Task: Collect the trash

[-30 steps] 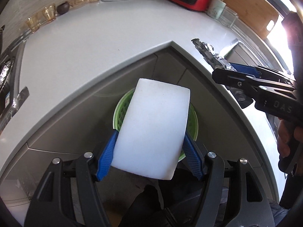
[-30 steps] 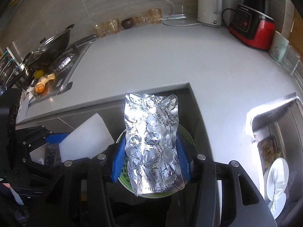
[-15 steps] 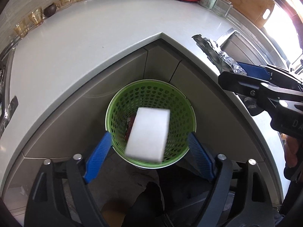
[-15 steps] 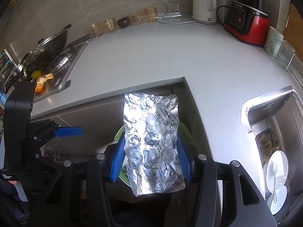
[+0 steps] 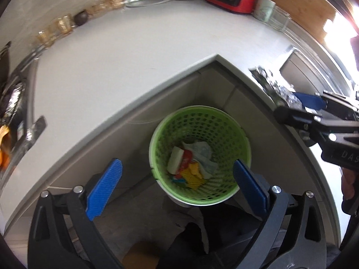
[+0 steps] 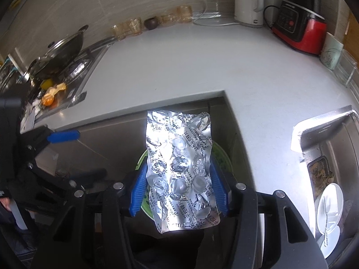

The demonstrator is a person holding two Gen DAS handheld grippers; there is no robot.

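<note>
Gone from my left gripper (image 5: 177,183) since a second ago, the white rectangular foam block (image 5: 175,159) now lies inside the green perforated plastic basket (image 5: 233,134) among crumpled paper and coloured wrappers; those blue fingers (image 5: 104,186) stand spread with nothing between them. My right gripper (image 6: 179,188) stays clamped on the crinkled silver foil blister sheet (image 6: 179,163), held over the basket, whose rim (image 6: 222,157) alone peeks out in the right wrist view; only that view shows the steel sink (image 6: 323,134)
</note>
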